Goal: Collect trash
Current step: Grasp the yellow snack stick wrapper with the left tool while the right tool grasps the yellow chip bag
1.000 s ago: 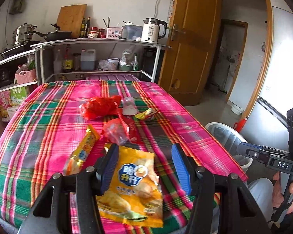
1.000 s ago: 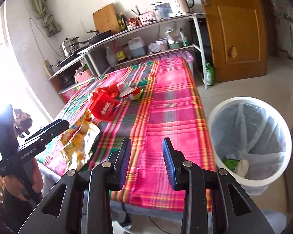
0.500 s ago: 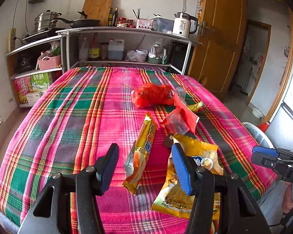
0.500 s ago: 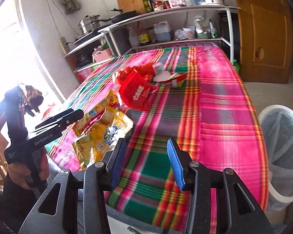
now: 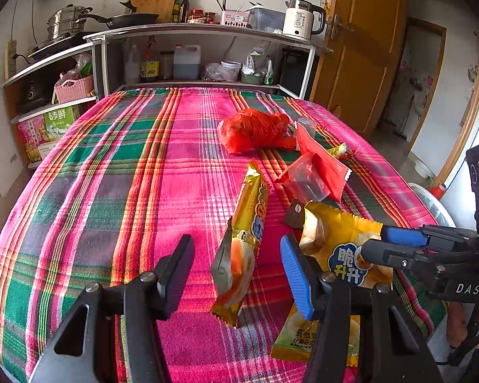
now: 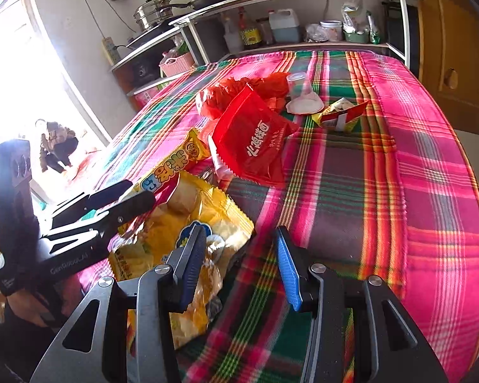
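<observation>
While the plaid-covered counter [image 5: 118,172] carries the trash, the yellow chip bag [image 6: 188,223] lies at its near edge. Left gripper [image 5: 236,266] jaws stand apart around the long yellow wrapper [image 5: 246,239] beside that bag; right gripper [image 6: 239,263] jaws gape empty over the bag's corner.

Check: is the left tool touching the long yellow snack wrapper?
Cannot tell. In the left wrist view the long yellow snack wrapper lies between the open left tool fingers; the lower end is ambiguous.

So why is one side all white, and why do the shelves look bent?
Right wrist view: daylight from the window washes out the left side. Both views: the fisheye lens curves the shelves and darkens the corners; the tablecloth stays sharp.
</observation>
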Tool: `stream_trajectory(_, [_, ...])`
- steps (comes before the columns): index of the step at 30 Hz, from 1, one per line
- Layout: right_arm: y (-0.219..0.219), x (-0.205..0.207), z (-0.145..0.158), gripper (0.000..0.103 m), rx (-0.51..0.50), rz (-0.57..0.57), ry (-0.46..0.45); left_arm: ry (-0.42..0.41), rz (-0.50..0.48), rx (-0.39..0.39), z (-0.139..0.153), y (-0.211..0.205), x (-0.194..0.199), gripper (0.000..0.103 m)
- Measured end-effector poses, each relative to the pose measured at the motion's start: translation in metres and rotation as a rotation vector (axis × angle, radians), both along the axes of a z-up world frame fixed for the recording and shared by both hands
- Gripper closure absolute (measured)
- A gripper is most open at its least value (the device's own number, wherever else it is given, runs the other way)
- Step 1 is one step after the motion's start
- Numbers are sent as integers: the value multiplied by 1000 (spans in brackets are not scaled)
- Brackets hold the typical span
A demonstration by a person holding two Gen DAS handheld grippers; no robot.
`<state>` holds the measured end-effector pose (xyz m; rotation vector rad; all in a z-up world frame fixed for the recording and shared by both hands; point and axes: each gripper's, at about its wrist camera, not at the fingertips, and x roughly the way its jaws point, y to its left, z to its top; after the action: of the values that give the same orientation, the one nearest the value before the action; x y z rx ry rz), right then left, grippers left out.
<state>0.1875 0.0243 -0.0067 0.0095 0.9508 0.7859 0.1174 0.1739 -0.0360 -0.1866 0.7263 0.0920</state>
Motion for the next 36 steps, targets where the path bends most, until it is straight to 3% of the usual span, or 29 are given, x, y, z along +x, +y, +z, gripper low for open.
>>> stream_trajectory(6, [10,1,2,59,-25,1,-15,21,-1,1,-2,-1,1,63])
stream_trajectory(8, [11,0,2,79,-31,7,-22,22,-3,1,-2,-2,1,68])
stream_trajectory(13, [8,-3,5,93,-34,-4,-42,21,-5,-1,-3,-4,-1,79])
stream_trajectory(20, [-6,-8,13,97,-25,-32,-67,6,0,-11,1,-8,-5,90])
stream_trajectory(36, [-75,-18,38,99,23,-156,-117,-58,-48,2,30,-45,-13,93])
